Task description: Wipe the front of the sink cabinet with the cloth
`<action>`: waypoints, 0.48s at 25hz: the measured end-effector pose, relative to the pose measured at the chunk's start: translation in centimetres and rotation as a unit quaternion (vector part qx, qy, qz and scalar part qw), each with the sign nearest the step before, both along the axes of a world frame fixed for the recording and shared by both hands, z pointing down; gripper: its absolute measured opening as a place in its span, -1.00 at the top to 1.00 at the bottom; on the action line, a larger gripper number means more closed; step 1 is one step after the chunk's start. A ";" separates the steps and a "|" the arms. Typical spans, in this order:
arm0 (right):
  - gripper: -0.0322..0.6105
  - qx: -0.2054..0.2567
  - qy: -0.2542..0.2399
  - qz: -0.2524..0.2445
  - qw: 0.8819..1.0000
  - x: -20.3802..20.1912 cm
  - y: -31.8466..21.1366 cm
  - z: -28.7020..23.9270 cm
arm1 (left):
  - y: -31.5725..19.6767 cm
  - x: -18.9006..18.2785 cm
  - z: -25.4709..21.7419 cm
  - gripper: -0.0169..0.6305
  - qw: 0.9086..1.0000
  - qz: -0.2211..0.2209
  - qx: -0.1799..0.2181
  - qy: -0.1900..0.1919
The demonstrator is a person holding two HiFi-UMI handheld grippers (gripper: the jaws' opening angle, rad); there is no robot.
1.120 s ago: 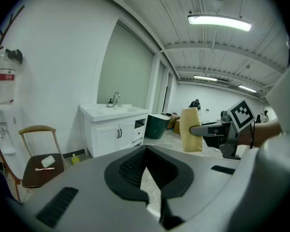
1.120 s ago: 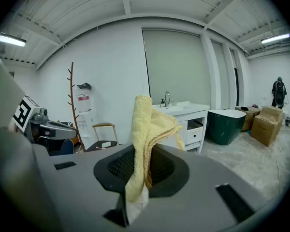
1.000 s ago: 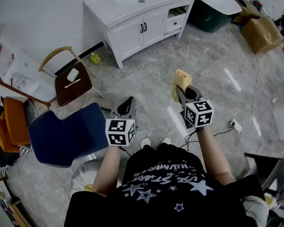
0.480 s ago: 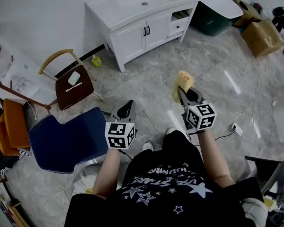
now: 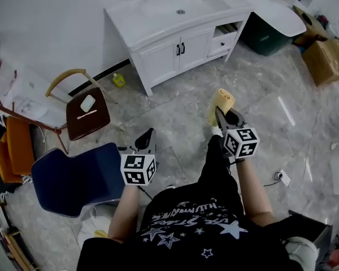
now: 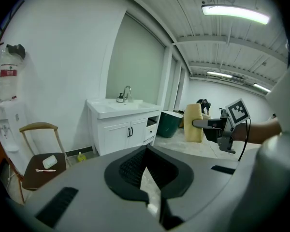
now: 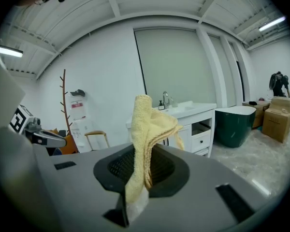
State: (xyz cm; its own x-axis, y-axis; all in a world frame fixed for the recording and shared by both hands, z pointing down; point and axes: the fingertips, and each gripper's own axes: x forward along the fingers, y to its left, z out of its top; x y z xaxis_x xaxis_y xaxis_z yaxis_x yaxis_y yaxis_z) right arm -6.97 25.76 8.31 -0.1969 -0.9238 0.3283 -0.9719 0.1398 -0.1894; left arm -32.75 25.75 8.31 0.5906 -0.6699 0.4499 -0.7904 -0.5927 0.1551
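A person in a black shirt printed with stars fills the bottom centre of the head view, holding a gripper in each hand.

The left gripper (image 5: 148, 135) sits left of centre, lower in the frame than a second ago. Its jaws are closed together with nothing between them.

The right gripper (image 5: 221, 114) is right of centre, clenched on a pale yellow cloth (image 5: 222, 101). The cloth stands up from the jaws in a folded bunch, just as it did a second ago.

One dark trouser leg (image 5: 214, 162) now reaches forward beneath the right gripper. A second ago both feet stood side by side.

To the left, near the left gripper, is a blue chair (image 5: 73, 174) on the grey marbled floor (image 5: 175, 109). Beyond it stands a brown wooden chair (image 5: 87, 107) with a small white object on its seat. A small yellow bottle (image 5: 119, 81) stands on the floor by the wall.

At the upper centre is the white sink cabinet (image 5: 175, 52), well apart from the cloth. Its front has two doors with dark handles, and an open shelf and drawer on the right.

The cabinet sits lower in the frame than before. The whole basin and the tap at the top edge now show.

In the upper right are a dark green bin (image 5: 265, 37) and a cardboard box (image 5: 327, 61), both shifted right.
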 end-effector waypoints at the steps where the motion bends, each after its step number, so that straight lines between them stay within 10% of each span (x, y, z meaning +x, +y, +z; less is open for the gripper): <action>1: 0.71 -0.001 0.001 -0.008 1.000 1.6 -2.2 0.5 | -1.7 1.2 0.2 0.90 1.000 -0.010 -0.001 -0.003; 12: 0.71 -0.035 -0.015 -0.126 0.991 19.8 -27.5 3.3 | -20.8 17.0 -1.0 0.90 0.987 -0.153 -0.010 -0.051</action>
State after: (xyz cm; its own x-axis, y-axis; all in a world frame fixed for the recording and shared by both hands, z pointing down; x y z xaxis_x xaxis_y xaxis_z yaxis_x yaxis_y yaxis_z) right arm 12.83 -1.70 11.57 -0.4293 -0.8193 0.3800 -0.9015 0.3629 -0.2360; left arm -15.72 4.93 7.31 0.3132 -0.7998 0.5120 -0.9439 -0.3218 0.0748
